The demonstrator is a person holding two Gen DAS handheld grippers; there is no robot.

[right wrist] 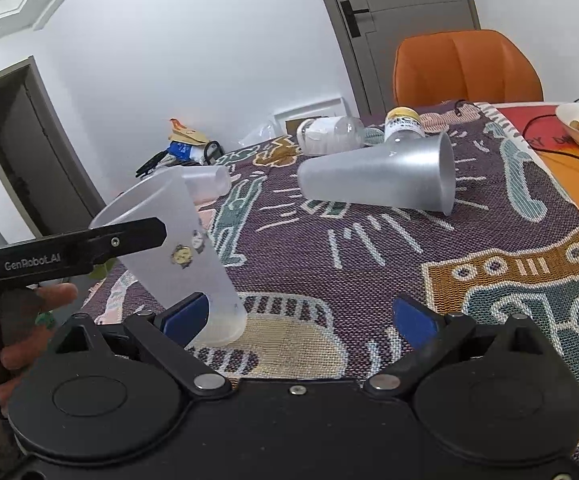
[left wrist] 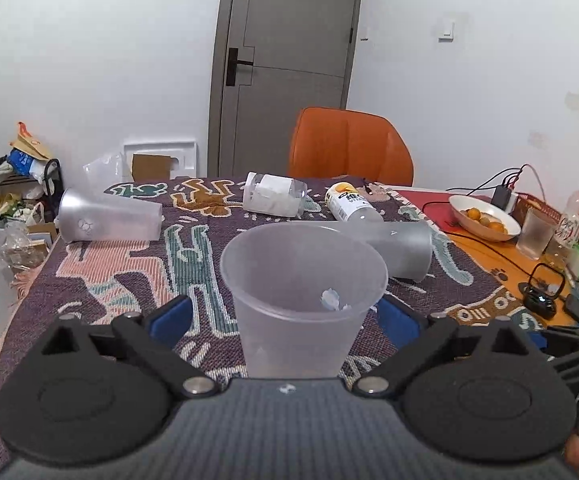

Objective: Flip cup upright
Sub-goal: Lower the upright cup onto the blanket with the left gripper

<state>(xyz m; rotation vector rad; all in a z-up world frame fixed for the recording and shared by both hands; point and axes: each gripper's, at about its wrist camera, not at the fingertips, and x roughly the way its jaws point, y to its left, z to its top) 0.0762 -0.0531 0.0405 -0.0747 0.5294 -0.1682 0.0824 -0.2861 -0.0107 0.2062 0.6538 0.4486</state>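
With the left gripper (left wrist: 285, 312) clamped around the frosted cup (left wrist: 301, 280), tilted with its base touching the tablecloth (right wrist: 369, 248), we should level it gently before releasing; the right gripper (right wrist: 301, 316) waits wide apart.

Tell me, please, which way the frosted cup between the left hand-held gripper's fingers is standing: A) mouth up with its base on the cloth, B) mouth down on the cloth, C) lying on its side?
A: the frosted cup shows its open mouth upward, slightly tilted, base on the patterned cloth, between the left hand-held gripper.
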